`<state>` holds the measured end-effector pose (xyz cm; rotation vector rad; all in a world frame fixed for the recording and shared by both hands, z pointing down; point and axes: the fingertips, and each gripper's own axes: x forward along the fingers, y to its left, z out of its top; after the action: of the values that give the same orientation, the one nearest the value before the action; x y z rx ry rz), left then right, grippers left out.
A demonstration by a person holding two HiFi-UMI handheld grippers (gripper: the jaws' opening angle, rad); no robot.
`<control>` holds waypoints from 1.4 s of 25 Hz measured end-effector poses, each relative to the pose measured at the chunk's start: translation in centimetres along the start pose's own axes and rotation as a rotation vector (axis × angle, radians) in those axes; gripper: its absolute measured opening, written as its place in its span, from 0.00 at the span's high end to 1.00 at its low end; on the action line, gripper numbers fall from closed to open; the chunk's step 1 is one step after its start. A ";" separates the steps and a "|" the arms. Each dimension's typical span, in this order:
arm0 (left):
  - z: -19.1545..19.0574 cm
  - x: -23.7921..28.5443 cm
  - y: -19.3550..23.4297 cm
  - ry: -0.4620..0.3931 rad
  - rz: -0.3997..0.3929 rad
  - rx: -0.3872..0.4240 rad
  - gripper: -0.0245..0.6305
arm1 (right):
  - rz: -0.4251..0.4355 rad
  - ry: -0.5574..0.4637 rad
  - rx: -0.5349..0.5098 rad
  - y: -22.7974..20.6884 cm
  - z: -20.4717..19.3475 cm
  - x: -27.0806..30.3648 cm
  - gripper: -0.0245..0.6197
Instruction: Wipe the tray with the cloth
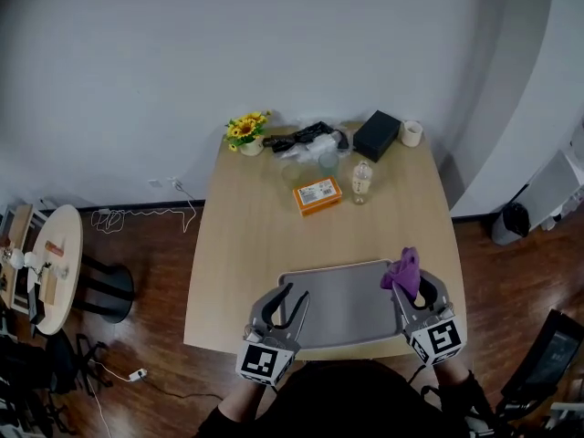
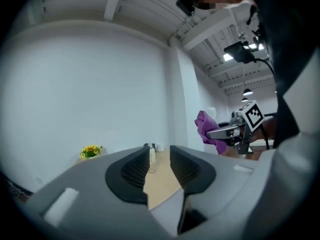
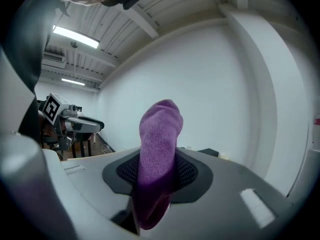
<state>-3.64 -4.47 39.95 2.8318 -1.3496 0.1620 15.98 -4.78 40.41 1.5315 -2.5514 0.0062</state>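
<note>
- Your left gripper (image 1: 286, 301) sits at the near-left corner of the tray (image 1: 342, 307). Its jaws stand apart with a narrow gap. The left gripper view shows only bare tabletop through that gap, so nothing is held.
- Your right gripper (image 1: 413, 292) sits at the right edge of the tray. Its jaws are clamped on the purple cloth (image 1: 402, 270).
- In the right gripper view the cloth (image 3: 160, 134) rises past the jaw tips as a rounded fold, and its lower end hangs down between the pads.
- The left gripper view shows the cloth (image 2: 209, 130) bunched at the front of the right gripper. No view shows whether the cloth touches the tray.
- The tray is grey and rectangular. It lies flat at the near edge of the wooden table (image 1: 265, 235), between the two grippers.
- The far half of the table carries an orange packet (image 1: 318, 194), a small bottle (image 1: 362, 181), a black box (image 1: 377, 135), a pot of yellow flowers (image 1: 246, 131) and a tangle of black cables (image 1: 307, 137), all well apart from the tray.
</note>
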 end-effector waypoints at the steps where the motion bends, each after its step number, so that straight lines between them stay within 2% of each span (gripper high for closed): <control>1: 0.5 0.1 -0.2 -0.017 0.002 0.001 0.80 | -0.013 -0.032 -0.009 -0.1 1.1 -0.3 0.76; 7: -0.4 0.0 0.3 -0.021 0.028 -0.106 0.81 | -0.072 -0.109 -0.041 -0.6 3.4 -1.8 0.76; 10: -0.6 -0.1 0.8 -0.016 0.045 -0.118 0.82 | -0.146 -0.084 -0.035 -3.5 1.4 -2.6 0.76; 12: -1.0 -0.2 1.1 0.023 0.055 -0.129 0.82 | -0.240 -0.010 0.021 -7.8 -2.8 -3.5 0.75; 14: -1.4 -0.3 1.2 0.050 0.059 -0.135 0.83 | -0.336 0.123 0.087 -12.1 -9.3 -4.3 0.75; 16: -1.4 -0.4 1.2 0.034 0.059 -0.130 0.83 | -0.393 0.273 0.114 -14.6 -16.0 -4.6 0.75; 18: -1.4 -0.6 1.1 0.031 0.063 -0.128 0.83 | -0.399 0.397 0.126 -15.0 -21.4 -4.4 0.75; 21: -1.3 -1.0 1.1 0.024 0.076 -0.123 0.83 | -0.351 0.552 0.132 -13.4 -28.0 -3.4 0.75; 24: -1.1 -1.0 1.4 0.005 0.091 -0.120 0.84 | -0.318 0.702 0.133 -12.0 -33.4 -2.8 0.74; 26: -1.1 -1.1 1.5 0.004 0.100 -0.125 0.85 | -0.327 0.752 0.169 -11.8 -35.4 -3.2 0.72; 28: -0.9 -1.3 1.6 0.016 0.107 -0.134 0.85 | -0.328 0.751 0.219 -11.8 -35.3 -3.4 0.71; 30: -0.8 -1.5 1.8 0.020 0.114 -0.141 0.85 | -0.334 0.687 0.247 -12.0 -32.7 -3.5 0.65; 35: -1.0 -1.3 1.9 0.002 0.106 -0.140 0.85 | -0.404 0.364 0.223 -12.9 -19.6 -3.2 0.65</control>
<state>-6.02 -4.63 40.77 2.6474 -1.4500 0.0676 31.46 -6.34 58.28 1.8958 -1.9833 0.4855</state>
